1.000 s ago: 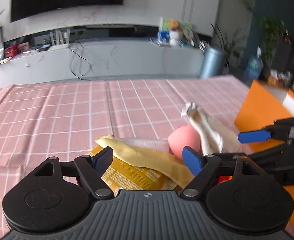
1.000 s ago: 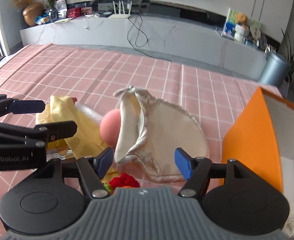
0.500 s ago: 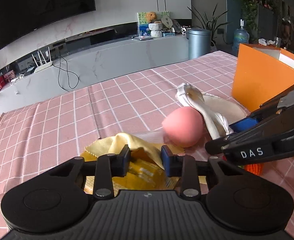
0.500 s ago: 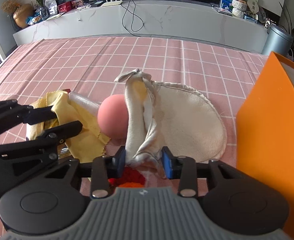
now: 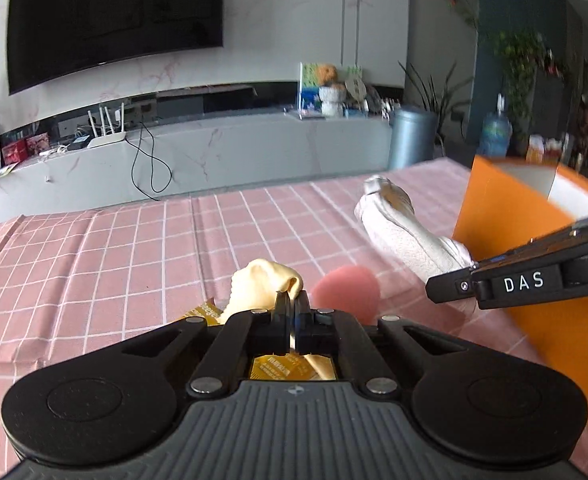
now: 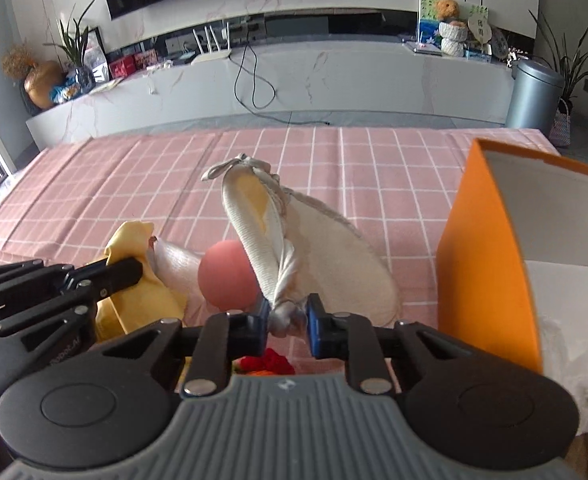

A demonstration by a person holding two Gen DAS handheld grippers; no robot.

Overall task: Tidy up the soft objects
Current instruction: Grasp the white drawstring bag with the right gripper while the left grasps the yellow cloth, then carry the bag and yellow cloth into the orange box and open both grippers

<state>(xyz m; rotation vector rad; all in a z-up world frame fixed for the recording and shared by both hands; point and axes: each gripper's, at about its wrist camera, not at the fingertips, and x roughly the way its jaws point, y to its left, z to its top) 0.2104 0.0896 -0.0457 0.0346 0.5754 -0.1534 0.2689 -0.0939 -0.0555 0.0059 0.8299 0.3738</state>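
pouch [image 6: 270, 240] long axis away, raised | right tool [image 6: 288, 318] closing on it | left tool [image 5: 292, 304] clamps yellow cloth [image 5: 264, 286]

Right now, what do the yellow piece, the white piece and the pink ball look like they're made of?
Yellow cloth: thin woven fabric, matte; it bunches and folds in the left gripper. White cloth: ribbed or knitted textile, slightly shiny, twisted into a knot between the closing jaws of the right gripper. Pink ball: probably foam or soft rubber; smooth, matte, no seams visible.
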